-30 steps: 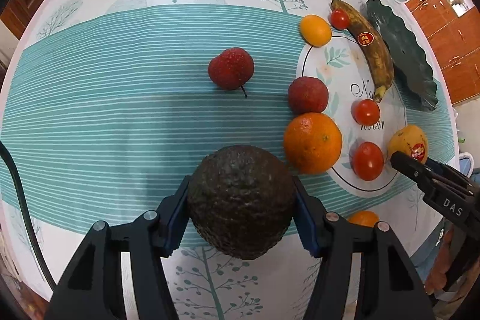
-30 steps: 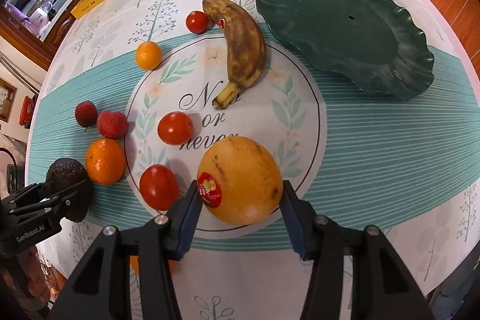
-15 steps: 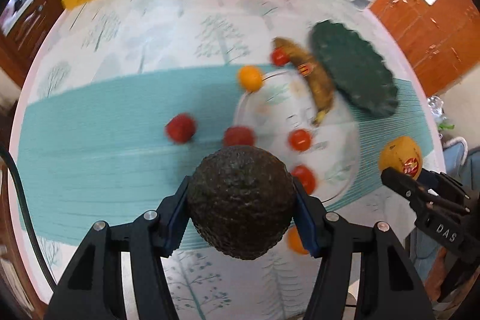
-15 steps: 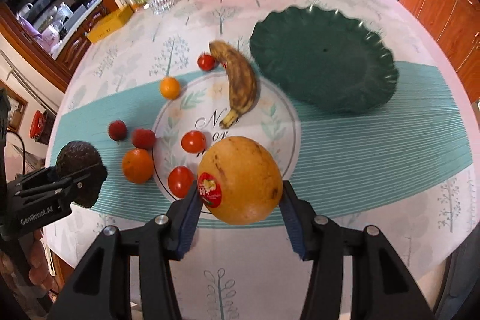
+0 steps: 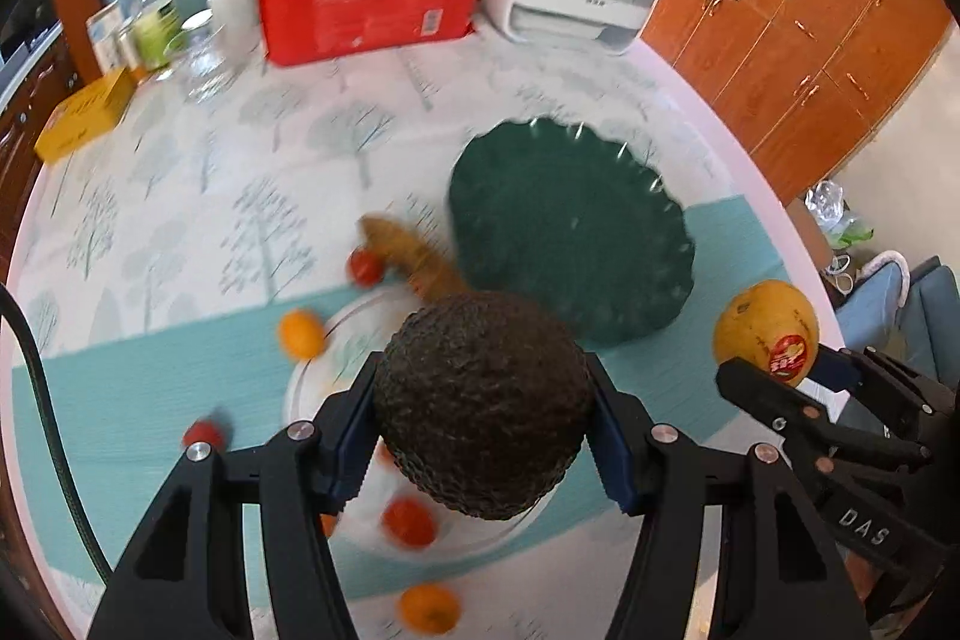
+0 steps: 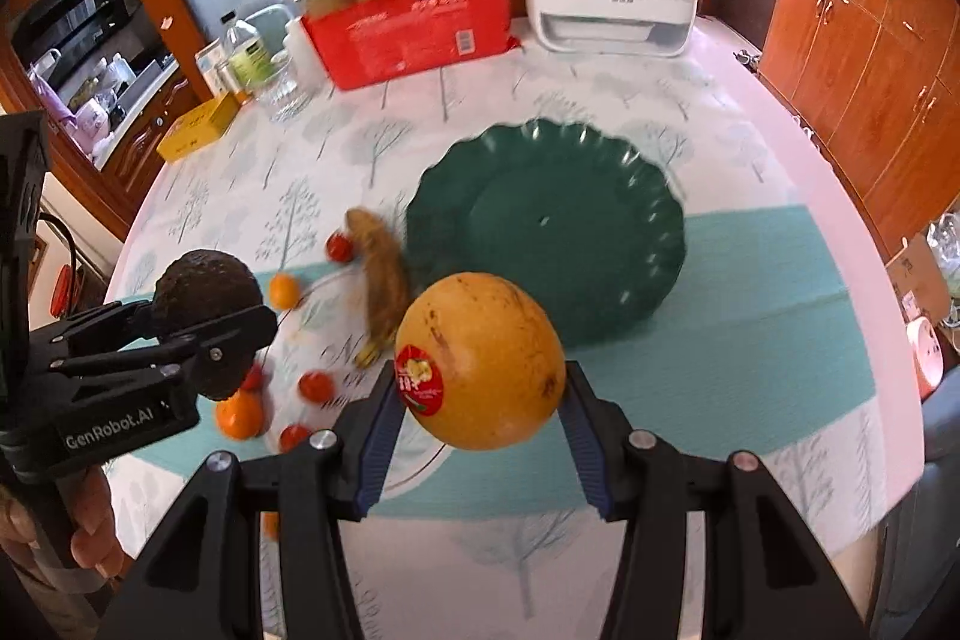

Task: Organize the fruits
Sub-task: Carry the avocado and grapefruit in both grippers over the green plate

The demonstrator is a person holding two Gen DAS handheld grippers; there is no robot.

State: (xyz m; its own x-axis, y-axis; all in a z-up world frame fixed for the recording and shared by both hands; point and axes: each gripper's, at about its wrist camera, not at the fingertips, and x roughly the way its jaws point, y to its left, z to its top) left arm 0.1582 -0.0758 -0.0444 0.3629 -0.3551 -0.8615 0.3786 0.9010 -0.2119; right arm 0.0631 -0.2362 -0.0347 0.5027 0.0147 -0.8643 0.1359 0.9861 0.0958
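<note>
Two grippers, each holding a fruit above the tabletop.
Left gripper (image 5: 483,436) clamps an avocado (image 5: 483,409); right gripper (image 6: 477,421) clamps a yellow stickered fruit (image 6: 480,361). Below lie tomatoes (image 6: 315,385), an orange (image 6: 240,415) and a banana (image 6: 381,280); beyond, an empty green plate (image 6: 546,244).

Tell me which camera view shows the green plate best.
The right wrist view: the green plate shows almost whole, only its near rim hidden behind the yellow fruit. In the left wrist view the plate is blurrier, and the avocado covers its near-left edge.
</note>
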